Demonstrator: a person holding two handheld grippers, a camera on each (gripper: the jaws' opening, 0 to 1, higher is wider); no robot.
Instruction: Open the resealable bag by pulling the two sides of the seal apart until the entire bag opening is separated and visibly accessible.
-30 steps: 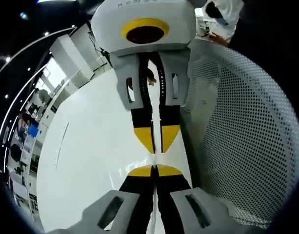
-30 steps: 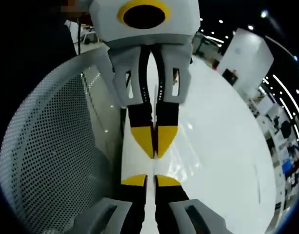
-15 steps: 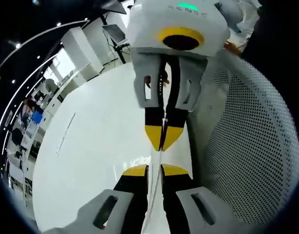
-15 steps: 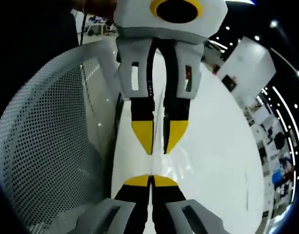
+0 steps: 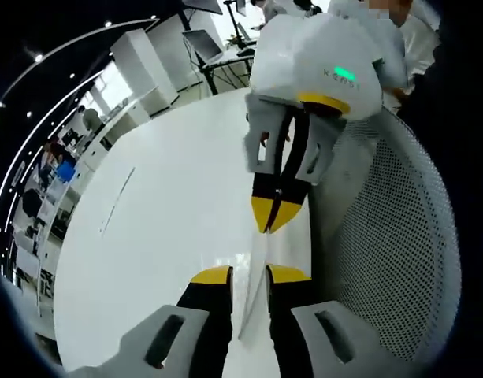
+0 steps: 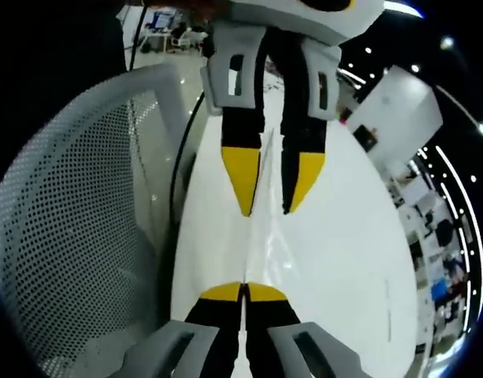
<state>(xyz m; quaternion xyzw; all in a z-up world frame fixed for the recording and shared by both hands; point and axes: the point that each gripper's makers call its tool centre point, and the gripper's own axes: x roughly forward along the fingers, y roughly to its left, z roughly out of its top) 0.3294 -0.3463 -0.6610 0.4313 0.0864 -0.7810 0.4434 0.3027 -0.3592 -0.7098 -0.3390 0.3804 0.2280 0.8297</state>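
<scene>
Left gripper [image 5: 247,275], right gripper [image 6: 245,293]: grey housings, black jaws, yellow tips.

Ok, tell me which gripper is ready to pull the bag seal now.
Right. The right gripper has its jaws shut on the clear bag. The left gripper has its jaws apart around the film, so it probably must close first.

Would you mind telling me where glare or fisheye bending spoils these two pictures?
Left gripper view: ceiling light glares off the glossy white table, and the thin clear bag nearly vanishes against it. Right gripper view: the perforated basket bows into a curve and the ceiling light strips arc at the edge.
</scene>
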